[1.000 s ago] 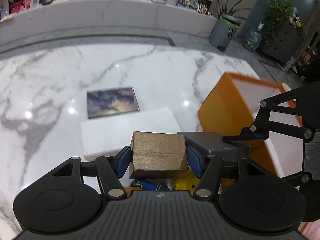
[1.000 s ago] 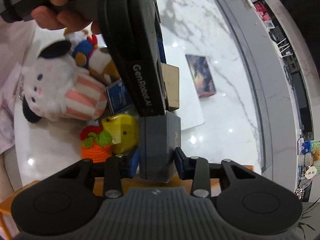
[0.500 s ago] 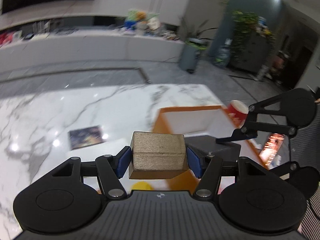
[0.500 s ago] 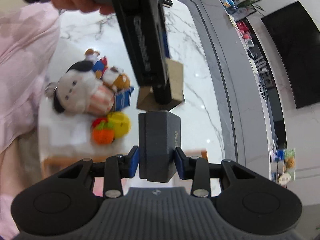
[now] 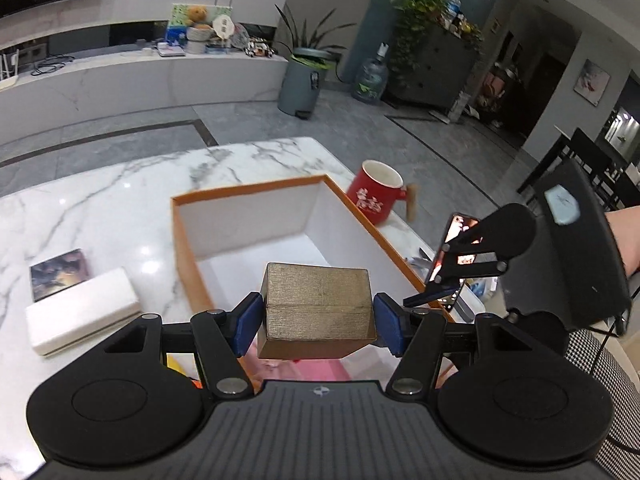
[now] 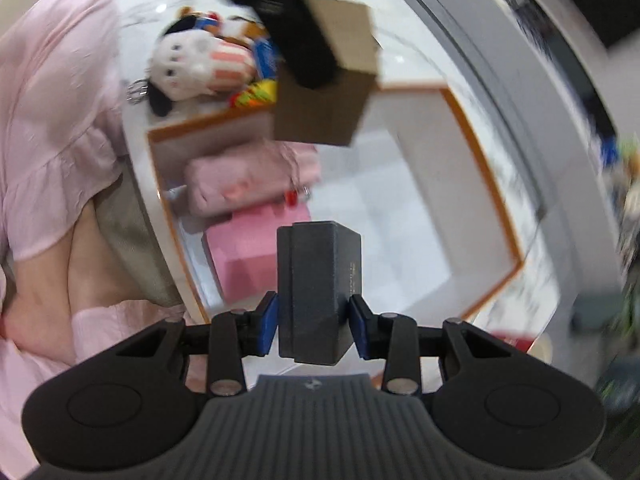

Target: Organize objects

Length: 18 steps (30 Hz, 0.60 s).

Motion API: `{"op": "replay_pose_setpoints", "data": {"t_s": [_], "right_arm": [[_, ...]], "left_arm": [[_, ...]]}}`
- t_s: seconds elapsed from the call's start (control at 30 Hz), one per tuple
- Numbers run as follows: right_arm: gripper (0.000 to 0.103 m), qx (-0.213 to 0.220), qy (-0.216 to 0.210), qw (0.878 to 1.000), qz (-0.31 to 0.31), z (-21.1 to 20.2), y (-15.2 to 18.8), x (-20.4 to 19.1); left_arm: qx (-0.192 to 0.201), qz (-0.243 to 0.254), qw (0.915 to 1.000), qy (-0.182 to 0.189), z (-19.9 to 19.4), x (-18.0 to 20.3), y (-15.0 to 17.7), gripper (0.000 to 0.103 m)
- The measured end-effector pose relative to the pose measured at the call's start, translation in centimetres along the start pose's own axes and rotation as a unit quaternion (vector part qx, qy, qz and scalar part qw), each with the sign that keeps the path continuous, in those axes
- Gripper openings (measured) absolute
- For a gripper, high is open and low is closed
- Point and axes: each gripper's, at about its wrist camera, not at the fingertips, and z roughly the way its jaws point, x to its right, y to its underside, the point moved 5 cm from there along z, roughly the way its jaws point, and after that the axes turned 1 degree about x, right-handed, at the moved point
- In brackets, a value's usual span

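My left gripper [image 5: 318, 318] is shut on a brown cardboard box [image 5: 318, 312] and holds it above the near end of an orange-rimmed white box [image 5: 248, 196]. The cardboard box also shows in the right wrist view [image 6: 332, 84]. My right gripper [image 6: 314, 320] is shut on a dark grey box [image 6: 320, 288] and holds it over the same orange box [image 6: 476, 160], which holds a pink pouch [image 6: 240, 180] and a pink box [image 6: 256, 252]. The right gripper's body shows at the right of the left wrist view [image 5: 568, 256].
A red mug [image 5: 376, 192] and a phone [image 5: 452, 252] stand right of the orange box. A white box [image 5: 80, 312] and a dark picture card [image 5: 60, 274] lie on the marble table [image 5: 100, 200] to the left. Plush toys [image 6: 200, 60] lie beyond the box's near wall.
Both grippers have swung with their boxes from the toys and white box to above the orange box. The box's inside and the red mug have come into view.
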Motion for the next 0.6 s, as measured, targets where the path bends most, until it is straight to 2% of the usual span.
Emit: {"op": "replay_pose_setpoints", "data": {"t_s": [0.1, 0.27, 0.43, 0.6], "right_arm": [[0.040, -0.003, -0.012, 1.000, 0.004, 1.2, 1.1, 0.4], [0.040, -0.025, -0.026, 0.997, -0.065, 3.5, 1.2, 0.3], [0.040, -0.060, -0.048, 0.988, -0.132, 4.9, 1.6, 1.0], [0.040, -0.075, -0.074, 0.982, -0.158, 6.1, 1.8, 0.9]], "left_arm": [[-0.013, 0.004, 0.9999, 0.002, 1.4, 0.6, 0.2, 0.070], [-0.028, 0.008, 0.9996, 0.001, 2.7, 0.8, 0.5, 0.070], [-0.039, 0.002, 0.9992, -0.001, 3.4, 0.4, 0.7, 0.070], [-0.048, 0.004, 0.9988, 0.002, 4.1, 0.2, 0.9, 0.070]]}}
